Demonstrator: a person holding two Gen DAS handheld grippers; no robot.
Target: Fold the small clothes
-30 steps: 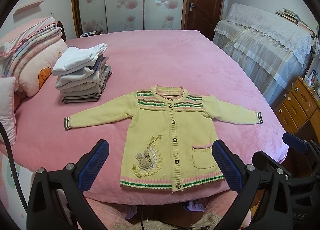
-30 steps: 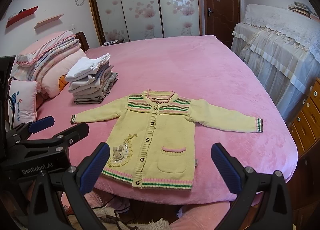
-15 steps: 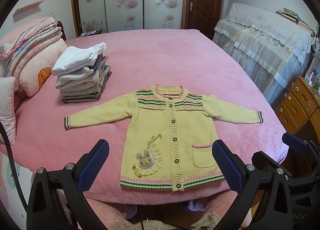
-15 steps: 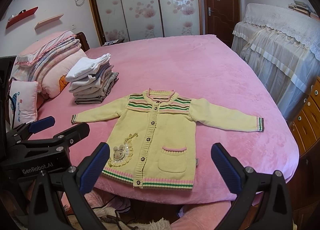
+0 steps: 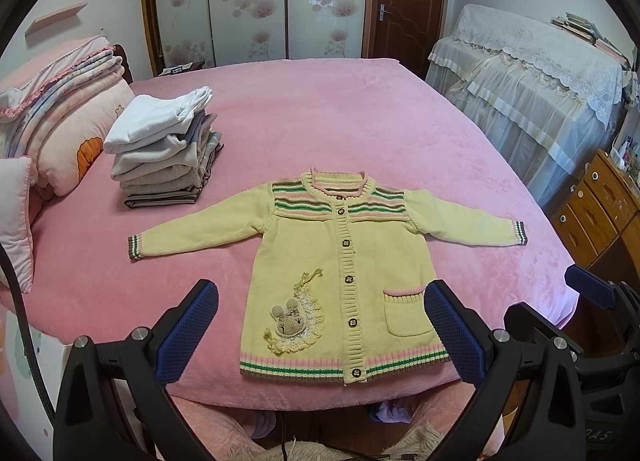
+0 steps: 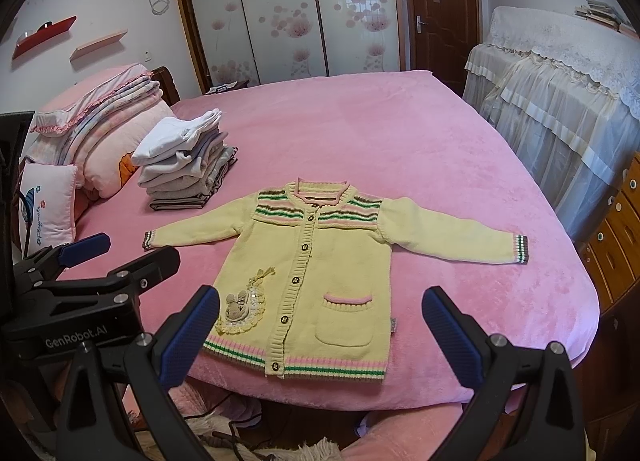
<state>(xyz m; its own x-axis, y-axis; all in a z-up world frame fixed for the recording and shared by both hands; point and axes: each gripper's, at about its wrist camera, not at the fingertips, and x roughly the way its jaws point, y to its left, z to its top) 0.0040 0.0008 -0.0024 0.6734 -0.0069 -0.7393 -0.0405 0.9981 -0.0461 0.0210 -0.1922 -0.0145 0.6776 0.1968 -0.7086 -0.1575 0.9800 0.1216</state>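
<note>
The left gripper [image 5: 320,325] and right gripper [image 6: 320,331] are hovering with jaws spread wide, holding and touching nothing. The cardigan [image 5: 340,273] is lying flat, sleeves out, near the bed [image 5: 340,113] edge. A clothes stack [image 5: 164,153] is sitting far left, beside pillows [image 5: 60,129].

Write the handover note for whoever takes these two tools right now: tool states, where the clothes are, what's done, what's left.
Left tool: open, empty, short of the bed edge.
Right tool: open, empty, alongside.
Yellow knitted child's cardigan with striped yoke: flat, buttoned, face up, sleeves spread, hem at the near edge of the pink bed cover.
Done: stack of folded white and grey clothes at far left by the pillows.
Left: fold the cardigan; no fold started.
</note>
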